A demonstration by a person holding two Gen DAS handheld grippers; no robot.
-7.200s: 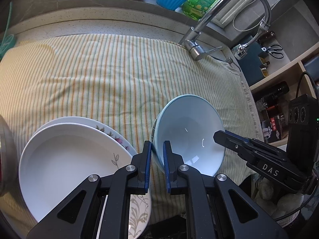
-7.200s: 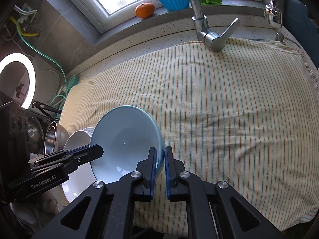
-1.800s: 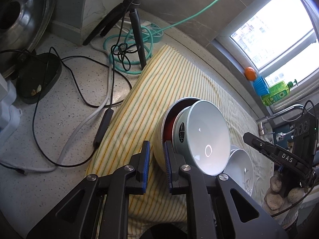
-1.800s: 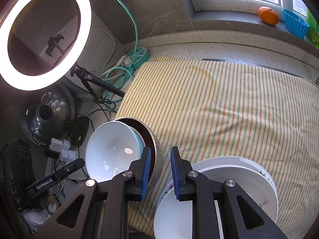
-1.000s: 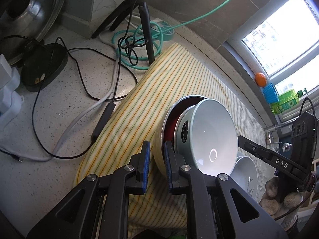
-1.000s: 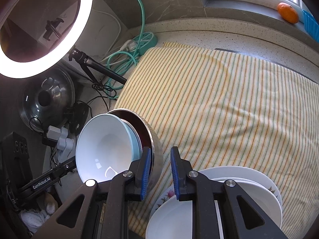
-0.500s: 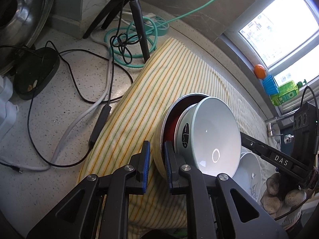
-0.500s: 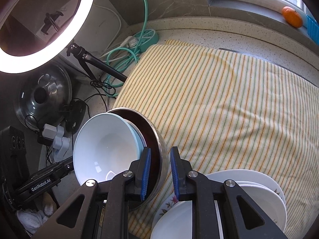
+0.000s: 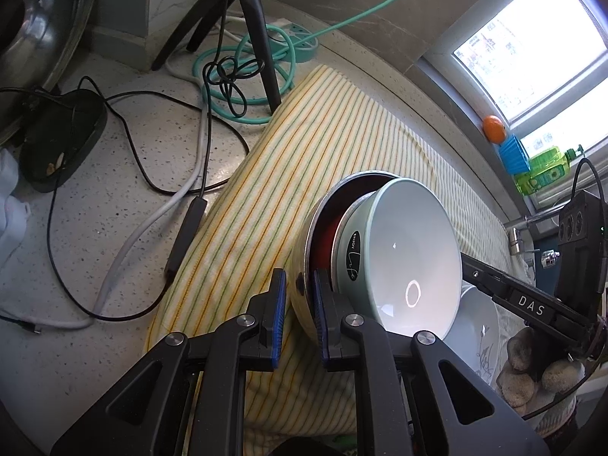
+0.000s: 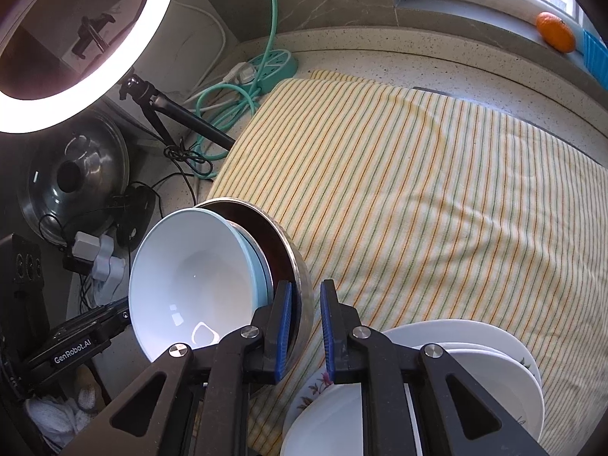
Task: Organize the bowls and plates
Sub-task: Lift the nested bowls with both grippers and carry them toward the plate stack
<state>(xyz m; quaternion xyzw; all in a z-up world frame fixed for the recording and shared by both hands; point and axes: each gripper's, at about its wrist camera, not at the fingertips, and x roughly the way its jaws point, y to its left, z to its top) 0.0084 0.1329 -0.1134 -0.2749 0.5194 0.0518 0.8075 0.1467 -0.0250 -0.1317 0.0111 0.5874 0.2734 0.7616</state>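
Gripping: left gripper point(image 9: 298, 311) and right gripper point(image 10: 306, 326) each clamp the rim of the steel bowl point(image 9: 304, 266), on opposite sides of it.
Left jaws: narrow, blue pads pressed on the near rim of the steel bowl, one pad inside and one outside.
Right jaws: narrow, have just been closing, with the steel bowl's wall between the pads; the inner pad lies against the wall, and at the outer pad contact is hard to judge.
Steel bowl: tilted, over the left edge of the striped cloth point(image 10: 418, 197); reddish inside.
Pale bowl point(image 9: 410, 262): nested in the steel bowl, tilted with it, white inside, pale green-blue outside with dark lettering near its base.
Plates point(image 10: 494, 364): a stack of white plates just beside the steel bowl, at the cloth's near edge; the lowest one shows a flower pattern.
Counter point(image 9: 95, 235): speckled, with cables, a green power strip point(image 10: 271, 62) and a tripod point(image 9: 258, 38) left of the cloth.
Sill: an orange point(image 10: 554, 32) by the window.
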